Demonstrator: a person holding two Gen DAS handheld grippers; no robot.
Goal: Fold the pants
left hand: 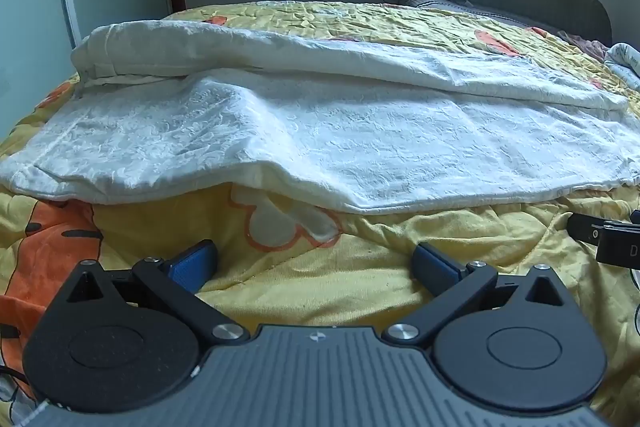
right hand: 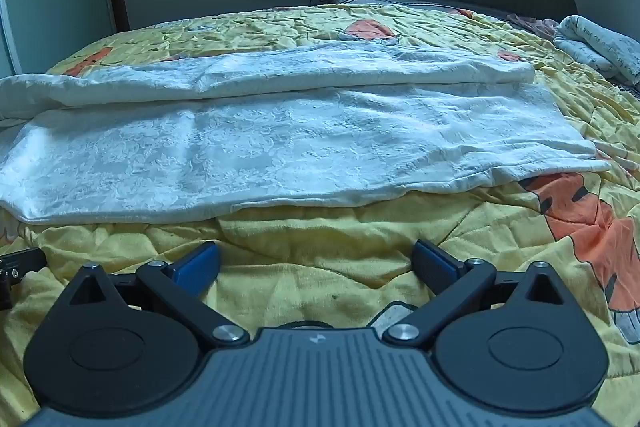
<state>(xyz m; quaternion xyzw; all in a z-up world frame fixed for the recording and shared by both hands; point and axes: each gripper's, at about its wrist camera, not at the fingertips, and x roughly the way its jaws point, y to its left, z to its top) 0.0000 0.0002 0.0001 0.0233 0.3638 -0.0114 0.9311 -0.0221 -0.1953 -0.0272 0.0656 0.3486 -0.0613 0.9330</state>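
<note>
The white pants (left hand: 320, 131) lie spread sideways across the bed's yellow quilt (left hand: 360, 267), just ahead of both grippers. The left gripper (left hand: 314, 263) hangs over bare quilt, jaws wide apart, nothing between them. The right gripper (right hand: 316, 263) is the same: jaws spread, empty, short of the pants' (right hand: 280, 155) near edge.
</note>
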